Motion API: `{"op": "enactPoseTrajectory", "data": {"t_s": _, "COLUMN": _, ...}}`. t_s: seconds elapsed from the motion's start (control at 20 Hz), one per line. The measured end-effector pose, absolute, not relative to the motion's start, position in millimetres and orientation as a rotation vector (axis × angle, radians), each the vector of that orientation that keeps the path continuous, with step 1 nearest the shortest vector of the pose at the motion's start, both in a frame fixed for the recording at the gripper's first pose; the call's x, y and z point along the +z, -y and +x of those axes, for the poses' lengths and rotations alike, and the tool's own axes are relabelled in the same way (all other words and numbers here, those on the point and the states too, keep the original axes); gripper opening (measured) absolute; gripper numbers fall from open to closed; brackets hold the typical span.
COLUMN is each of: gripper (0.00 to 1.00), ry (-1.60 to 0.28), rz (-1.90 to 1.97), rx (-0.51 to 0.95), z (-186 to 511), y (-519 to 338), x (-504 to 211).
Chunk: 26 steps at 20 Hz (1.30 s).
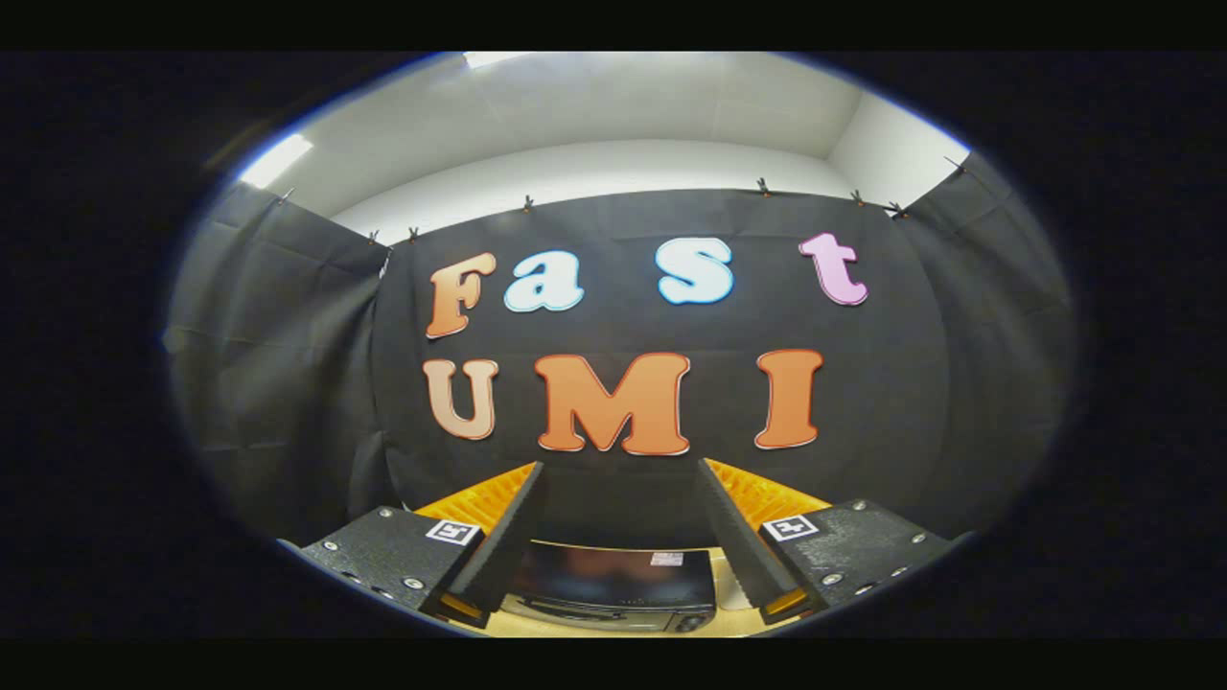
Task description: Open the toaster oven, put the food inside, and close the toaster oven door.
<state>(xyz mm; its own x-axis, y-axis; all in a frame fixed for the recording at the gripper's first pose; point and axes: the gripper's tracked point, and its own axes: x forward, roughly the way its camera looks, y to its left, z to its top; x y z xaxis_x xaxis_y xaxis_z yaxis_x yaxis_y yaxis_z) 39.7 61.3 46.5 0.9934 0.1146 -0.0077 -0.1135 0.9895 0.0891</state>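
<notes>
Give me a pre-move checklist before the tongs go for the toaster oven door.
1. Tongs open, nothing between the fingers: ok.
2. Toaster oven in view, low between the fingers: ok.
3. Oven door shut, ready to be pulled open: ok, it looks closed.
4. Door handle located: cannot tell, the front is cut short at the bottom.
5. Food located: cannot tell.
6. Tongs lined up with the door: not ok, they point at the booth wall above the oven.

The gripper [621, 470] is held high and level, fingers [513, 527] spread wide apart, apparently holding nothing.
</notes>
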Motion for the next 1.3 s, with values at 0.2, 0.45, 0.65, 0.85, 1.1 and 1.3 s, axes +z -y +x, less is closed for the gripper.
{"op": "enactPoseTrajectory", "data": {"t_s": 0.2, "gripper": 0.94, "ry": 0.061, "rz": 0.07, "rx": 0.097, "z": 38.0, "y": -49.6, "x": 76.0}}
{"op": "enactPoseTrajectory", "data": {"t_s": 0.45, "gripper": 0.96, "ry": 0.131, "rz": 0.049, "rx": 0.096, "z": 34.7, "y": -47.0, "x": 97.6}}
{"op": "enactPoseTrajectory", "data": {"t_s": 0.65, "gripper": 0.97, "ry": 0.142, "rz": 0.036, "rx": 0.095, "z": 33.7, "y": -44.9, "x": 101.8}}
{"op": "enactPoseTrajectory", "data": {"t_s": 0.85, "gripper": 0.97, "ry": 0.148, "rz": 0.038, "rx": 0.083, "z": 31.8, "y": -42.8, "x": 103.5}}
{"op": "enactPoseTrajectory", "data": {"t_s": 1.1, "gripper": 0.97, "ry": 0.133, "rz": 0.053, "rx": 0.072, "z": 32.1, "y": -41.7, "x": 101.7}}
{"op": "enactPoseTrajectory", "data": {"t_s": 1.3, "gripper": 0.97, "ry": 0.113, "rz": 0.058, "rx": 0.068, "z": 33.8, "y": -41.8, "x": 99.4}}
